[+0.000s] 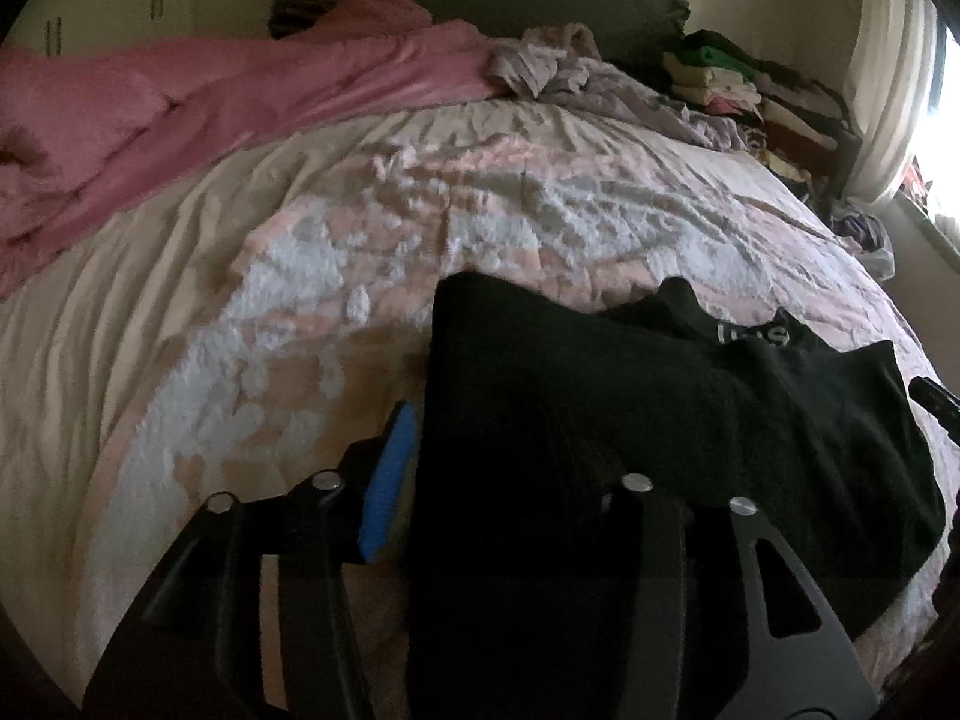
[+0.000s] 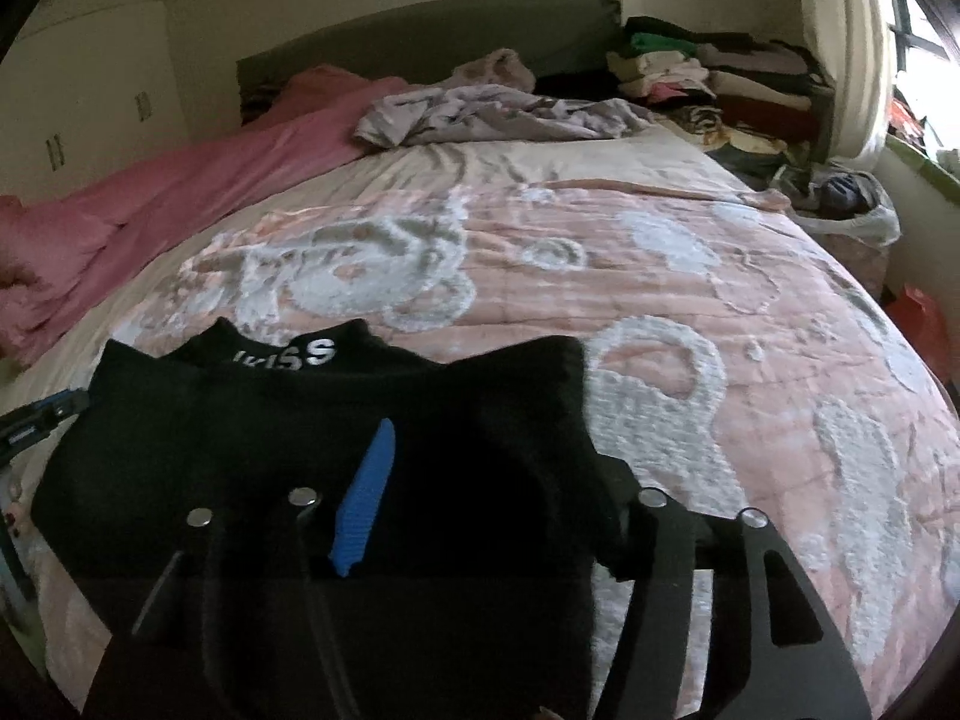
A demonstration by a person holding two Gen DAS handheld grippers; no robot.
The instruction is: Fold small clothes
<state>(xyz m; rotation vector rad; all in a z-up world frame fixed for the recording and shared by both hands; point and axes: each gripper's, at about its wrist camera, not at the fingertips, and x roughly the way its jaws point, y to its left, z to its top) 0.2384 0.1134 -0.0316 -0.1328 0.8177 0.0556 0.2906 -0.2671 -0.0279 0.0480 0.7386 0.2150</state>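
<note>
Black shorts [image 2: 336, 420] lie on the bed [image 2: 720, 276], near edge draped between both grippers' fingers. Left gripper [image 1: 498, 480] and right gripper [image 2: 480, 480] look clamped on cloth, though dark fabric hides the contact. Uneven pulling could skew the fold.

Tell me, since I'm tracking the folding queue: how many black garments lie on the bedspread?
1: the black garment lies on the near part of the bedspread, draped across both grippers. Others may hide in the far pile.

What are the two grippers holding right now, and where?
Both hold the black garment: left gripper at its left edge, right gripper at its right edge.
</note>
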